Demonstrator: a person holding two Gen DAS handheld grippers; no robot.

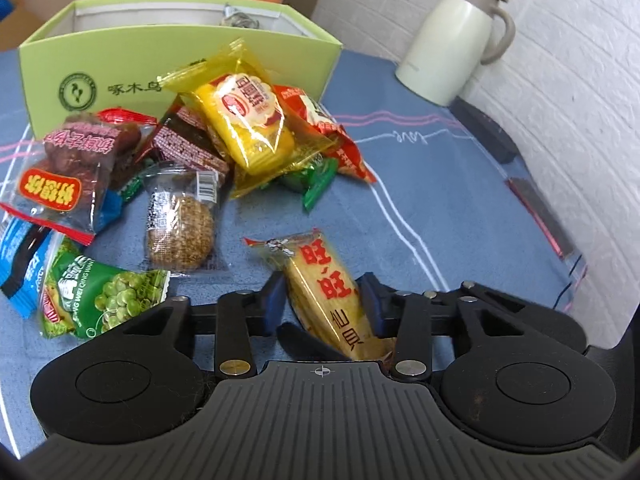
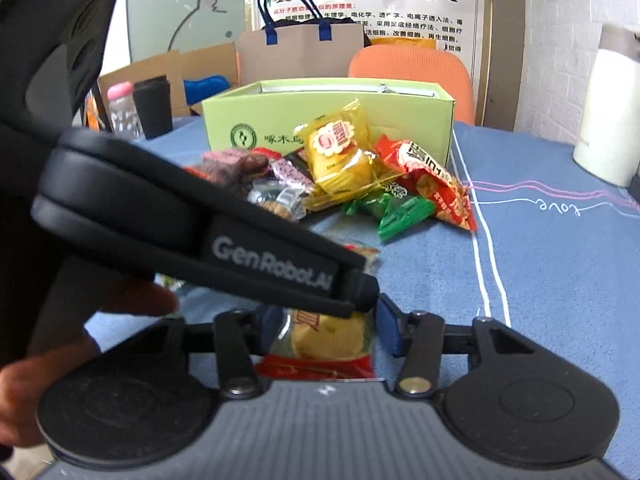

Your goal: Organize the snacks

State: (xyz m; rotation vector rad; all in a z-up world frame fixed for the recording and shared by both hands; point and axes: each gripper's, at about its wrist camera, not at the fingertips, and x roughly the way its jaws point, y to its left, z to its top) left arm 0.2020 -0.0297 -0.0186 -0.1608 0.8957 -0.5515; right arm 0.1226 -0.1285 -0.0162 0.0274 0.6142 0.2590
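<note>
Step in hand: picking the rice cracker packet (image 1: 326, 294) from the blue tablecloth (image 1: 440, 200), I judge, to carry it into the green box (image 1: 176, 64).

Left gripper (image 1: 322, 300): its two blue pads stand on both sides of the packet, very near or just touching it. I cannot tell whether they already press.

Right gripper (image 2: 324, 328): its pads also stand on both sides of the same packet, with a gap on each side, so I read it as open. The body of the left tool crosses in front of this camera and hides the upper part of the packet.

Where the packet is: flat on the cloth, apart from the snack pile (image 1: 240, 128), which lies against the front wall of the box.

How to grip well: one gripper is enough. The packet lies a little oblique between the left pads, so it is better to close on the thick middle and not on the thin sealed end, and to close slowly, because the cracker inside probably breaks easily.

Lift and path: lift straight up first, then go over the pile and over the front wall of the box.

Risk: both tools are very close here, and they may collide if both move together.

Neighbours: the green pea packet (image 1: 104, 300) and the round cookie packet (image 1: 180, 228) are near on the left.
</note>
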